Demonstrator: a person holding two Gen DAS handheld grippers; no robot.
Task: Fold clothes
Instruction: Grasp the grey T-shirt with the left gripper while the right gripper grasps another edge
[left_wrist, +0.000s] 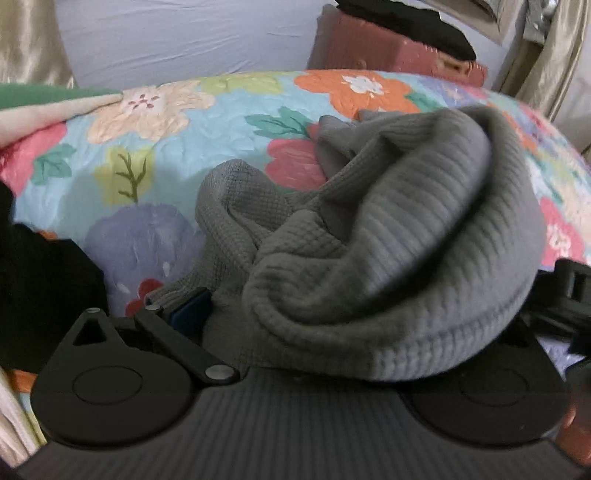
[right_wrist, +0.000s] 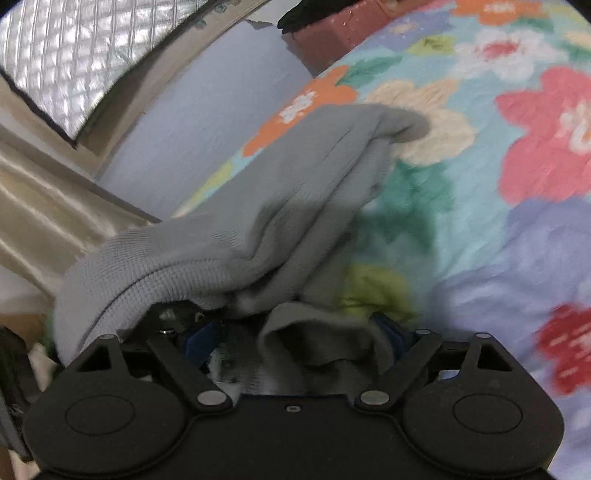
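Grey waffle-knit garment (left_wrist: 369, 258) is lying bunched on the floral bed (left_wrist: 166, 147), both tools clenching it: left tool (left_wrist: 236, 317), right tool (right_wrist: 295, 343).

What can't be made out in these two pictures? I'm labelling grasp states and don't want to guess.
- Left wrist view: the grey knit garment drapes over the left gripper, hiding its right finger and how the jaws stand.
- Right wrist view: grey cloth bunches between the right gripper's blue pads, covering the contact.
- Both views: what kind of garment it is; it is crumpled and motion-blurred.
- Right wrist view: the floral bedspread is smeared.
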